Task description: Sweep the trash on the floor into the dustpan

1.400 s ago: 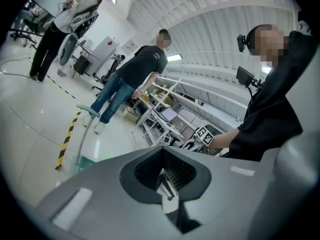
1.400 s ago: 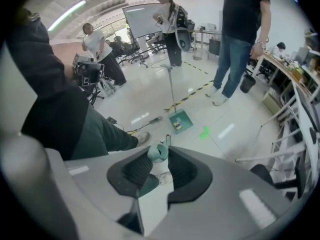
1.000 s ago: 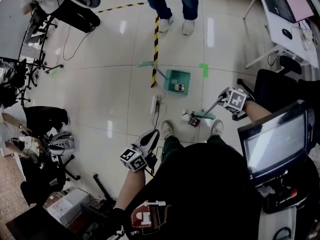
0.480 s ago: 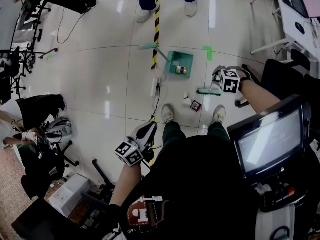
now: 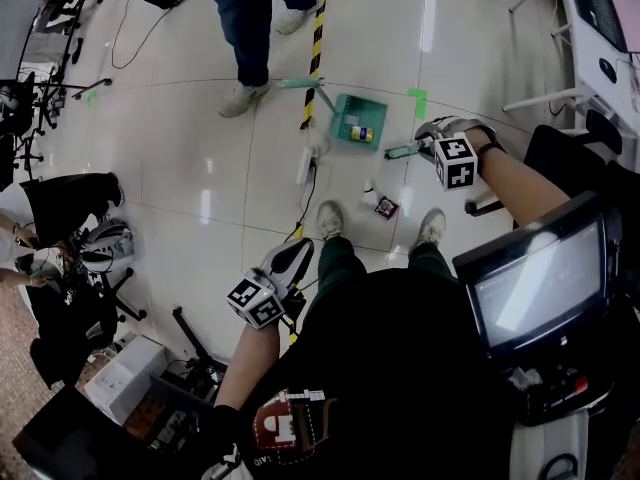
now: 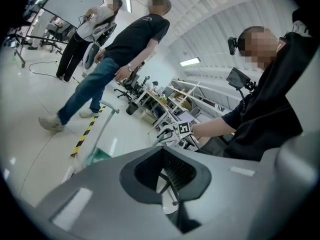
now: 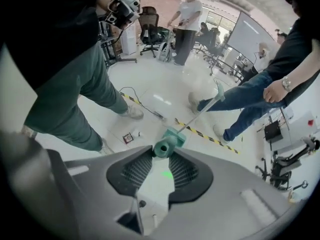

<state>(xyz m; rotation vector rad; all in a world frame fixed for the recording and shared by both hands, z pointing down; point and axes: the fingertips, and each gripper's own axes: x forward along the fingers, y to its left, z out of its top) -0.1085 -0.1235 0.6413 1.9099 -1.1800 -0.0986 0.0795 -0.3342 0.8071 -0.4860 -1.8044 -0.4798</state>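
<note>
Teal broom handle is clamped in the right claw, arm stretched forward at the head view's centre-right. The left claw is closed on nothing, low beside the thigh. Trash lies below the right claw, between the shoes. The dustpan sits to its upper left, near striped tape and a bystander's legs.

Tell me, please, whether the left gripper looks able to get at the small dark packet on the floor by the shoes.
Probably yes, with a stoop: the left gripper is empty, and the packet lies uncovered on bare floor; only the person's own left leg stands between, likely easy to round.
</note>
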